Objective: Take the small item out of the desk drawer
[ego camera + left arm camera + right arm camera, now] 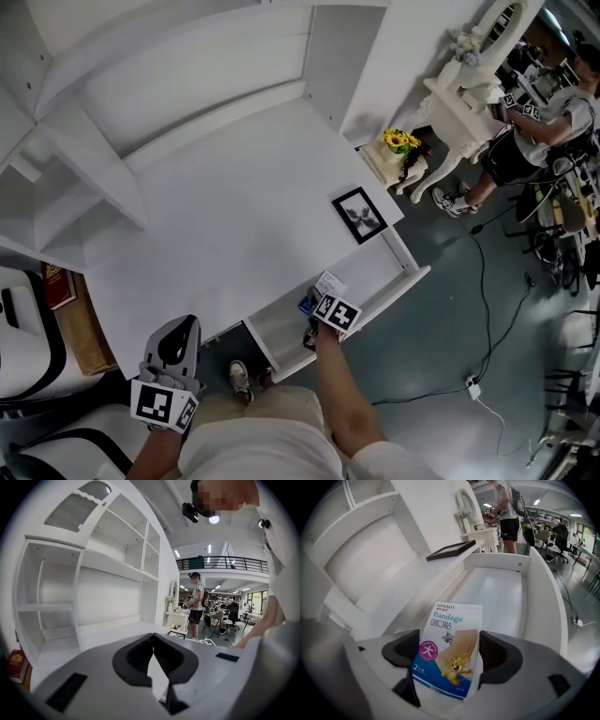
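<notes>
The small flat cardboard bandage box (447, 653) looks very light and fairly stiff across its width, but thin-walled, so a hard squeeze would likely dent it. Its printed faces look smooth and a little slippery, so the narrow side edges seem the best place to take it, low on the body so it cannot swing. That is how the right gripper (450, 645) has it: the black pads stand wide apart and are closed on the box's two long edges, with the lower half between them and the upper half sticking out beyond the tips. The box hangs above the near end of the open white desk drawer (543, 597), clear of the drawer floor, which shows bare white beyond it. It is white at the top with blue "Bandage" lettering, has a magenta disc on the left, a tan cartoon mouse and a small grey cat in the middle, and a blue band along the bottom. Well to the left of the drawer, the left gripper (151, 637) is clenched on nothing, its tips touching, and it points across the white desk top (234, 216).
</notes>
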`<state>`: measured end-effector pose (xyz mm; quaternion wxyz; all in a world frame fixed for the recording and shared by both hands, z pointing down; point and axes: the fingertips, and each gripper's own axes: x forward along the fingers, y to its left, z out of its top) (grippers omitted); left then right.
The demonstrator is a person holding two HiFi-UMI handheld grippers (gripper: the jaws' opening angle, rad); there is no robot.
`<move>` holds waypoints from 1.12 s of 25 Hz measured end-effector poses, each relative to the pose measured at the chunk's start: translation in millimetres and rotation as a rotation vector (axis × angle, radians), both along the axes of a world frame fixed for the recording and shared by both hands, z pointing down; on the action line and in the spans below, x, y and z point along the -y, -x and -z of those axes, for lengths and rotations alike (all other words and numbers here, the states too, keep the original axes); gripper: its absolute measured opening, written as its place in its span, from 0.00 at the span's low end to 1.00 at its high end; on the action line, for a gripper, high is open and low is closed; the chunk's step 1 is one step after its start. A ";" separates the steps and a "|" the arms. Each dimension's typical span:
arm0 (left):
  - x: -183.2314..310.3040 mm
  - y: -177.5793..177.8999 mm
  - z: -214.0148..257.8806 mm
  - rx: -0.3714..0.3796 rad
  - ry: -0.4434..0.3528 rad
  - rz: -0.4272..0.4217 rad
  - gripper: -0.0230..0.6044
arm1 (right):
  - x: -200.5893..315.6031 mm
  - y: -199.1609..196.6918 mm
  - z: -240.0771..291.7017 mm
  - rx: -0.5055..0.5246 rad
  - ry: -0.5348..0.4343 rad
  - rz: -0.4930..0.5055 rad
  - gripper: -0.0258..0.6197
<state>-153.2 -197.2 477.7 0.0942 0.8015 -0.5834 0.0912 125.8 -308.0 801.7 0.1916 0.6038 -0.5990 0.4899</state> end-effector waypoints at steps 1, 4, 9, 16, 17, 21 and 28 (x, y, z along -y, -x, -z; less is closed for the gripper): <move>-1.5 -1.1 0.6 -0.005 -0.003 -0.005 0.06 | -1.3 0.0 5.0 0.016 -0.007 -0.016 0.68; -4.1 -6.8 5.0 -0.016 -0.017 -0.028 0.06 | -3.9 -1.9 20.7 0.047 -0.033 -0.045 0.68; -5.9 -14.4 10.5 -0.030 -0.036 -0.064 0.06 | -7.9 -10.7 47.7 0.103 -0.094 -0.102 0.68; -7.6 -21.1 19.4 -0.049 -0.065 -0.110 0.06 | -15.3 -18.1 91.3 0.134 -0.196 -0.121 0.67; -8.0 -21.5 21.0 -0.052 -0.068 -0.116 0.06 | -16.4 -18.9 98.4 0.133 -0.211 -0.118 0.67; -8.5 -22.1 24.7 -0.062 -0.081 -0.137 0.06 | -19.1 -19.7 124.4 0.122 -0.271 -0.101 0.67; -9.7 -26.2 28.0 -0.081 -0.108 -0.168 0.06 | -21.1 -20.3 179.5 0.109 -0.397 -0.058 0.67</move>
